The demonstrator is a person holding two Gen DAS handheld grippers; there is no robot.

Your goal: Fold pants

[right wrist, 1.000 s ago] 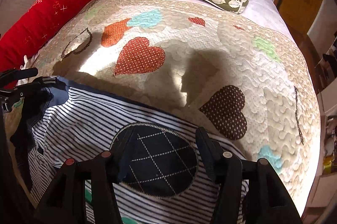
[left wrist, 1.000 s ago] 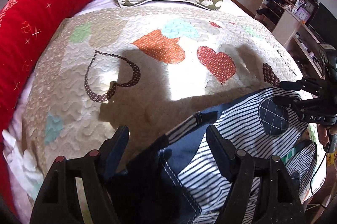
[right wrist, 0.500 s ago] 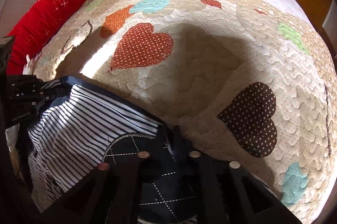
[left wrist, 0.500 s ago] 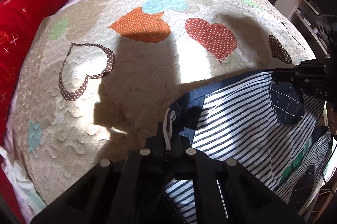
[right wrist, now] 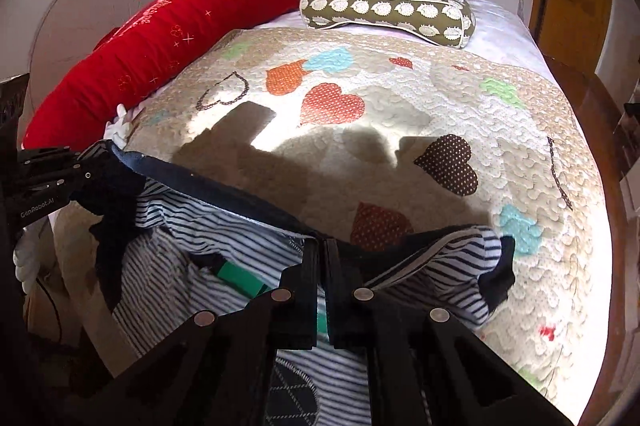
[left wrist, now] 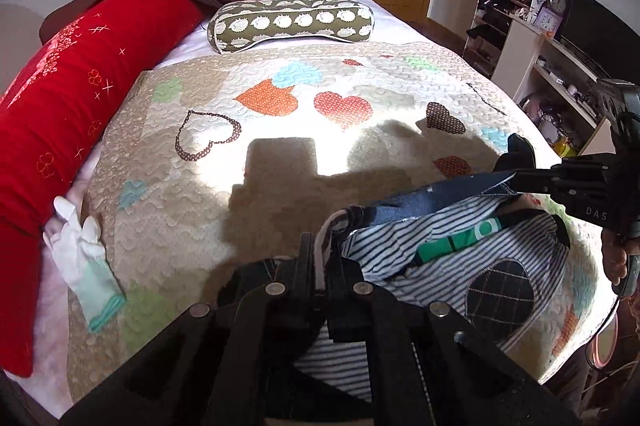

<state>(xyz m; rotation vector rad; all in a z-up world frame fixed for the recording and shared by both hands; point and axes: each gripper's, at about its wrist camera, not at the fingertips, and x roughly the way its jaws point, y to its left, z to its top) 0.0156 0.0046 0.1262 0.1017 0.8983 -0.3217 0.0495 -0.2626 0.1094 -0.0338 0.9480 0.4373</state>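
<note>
The striped pants (left wrist: 452, 266), black and white with navy trim, a checked navy patch and a green label, hang at the near edge of the quilted bed (left wrist: 280, 161). My left gripper (left wrist: 322, 246) is shut on the pants' navy edge at its left end. My right gripper (right wrist: 321, 250) is shut on the same edge at its right end. The edge is lifted off the quilt and stretched between the two grippers. The pants (right wrist: 224, 246) sag below it, showing the inside. Each gripper shows in the other's view, the right one (left wrist: 516, 177) and the left one (right wrist: 80, 165).
A red bolster (left wrist: 68, 105) lies along the left side. A patterned olive pillow (left wrist: 292, 23) lies at the head. A white glove (left wrist: 84, 262) lies at the bed's left edge. Shelves and a screen (left wrist: 560, 37) stand to the right.
Both grippers closed on the pants' navy edge, then lifted it off the quilt and pulled back. The pants now hang between them instead of lying flat.
</note>
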